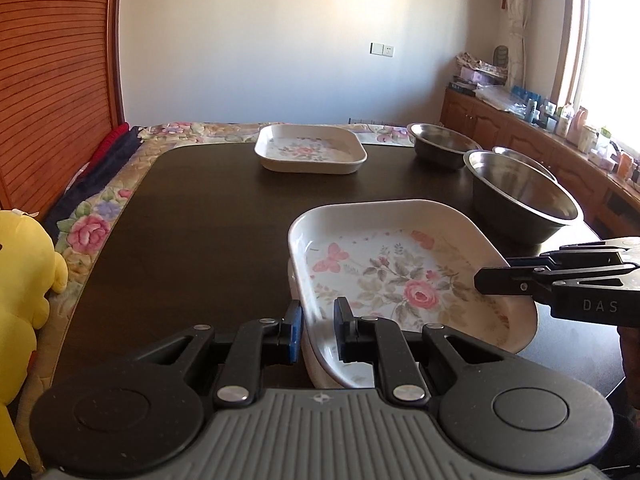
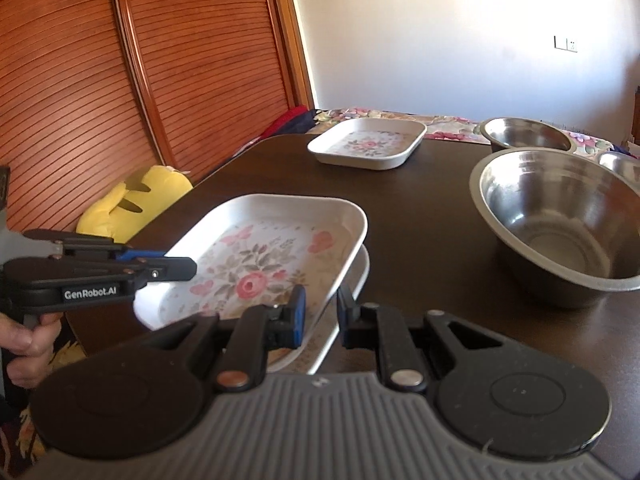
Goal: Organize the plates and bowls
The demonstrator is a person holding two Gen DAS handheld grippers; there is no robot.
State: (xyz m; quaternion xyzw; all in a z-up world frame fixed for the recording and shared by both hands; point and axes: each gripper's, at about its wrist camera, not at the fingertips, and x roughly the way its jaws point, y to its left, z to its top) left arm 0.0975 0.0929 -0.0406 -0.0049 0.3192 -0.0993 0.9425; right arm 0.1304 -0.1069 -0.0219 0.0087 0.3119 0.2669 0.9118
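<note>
1. My L gripper (image 1: pixel 318 330) clamps near rim of top floral plate (image 1: pixel 400 272), tilted on a 2nd plate (image 2: pixel 344 308).
2. R gripper (image 2: pixel 320 320) pinches opposite rim.
3. Steel bowls (image 2: pixel 560 220) beside, on table (image 1: pixel 200 240).

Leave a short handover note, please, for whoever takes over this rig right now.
Left gripper: appears shut on the left rim of the top floral plate.
Right gripper: appears shut on its right rim.
The plate hangs tilted over the lower floral plate; the far floral plate sits alone across the table.
Large steel bowl, second bowl and third bowl stand apart.
Done: nothing fully stacked yet.
Left: seat this plate, add the far one, nest the bowls.
</note>
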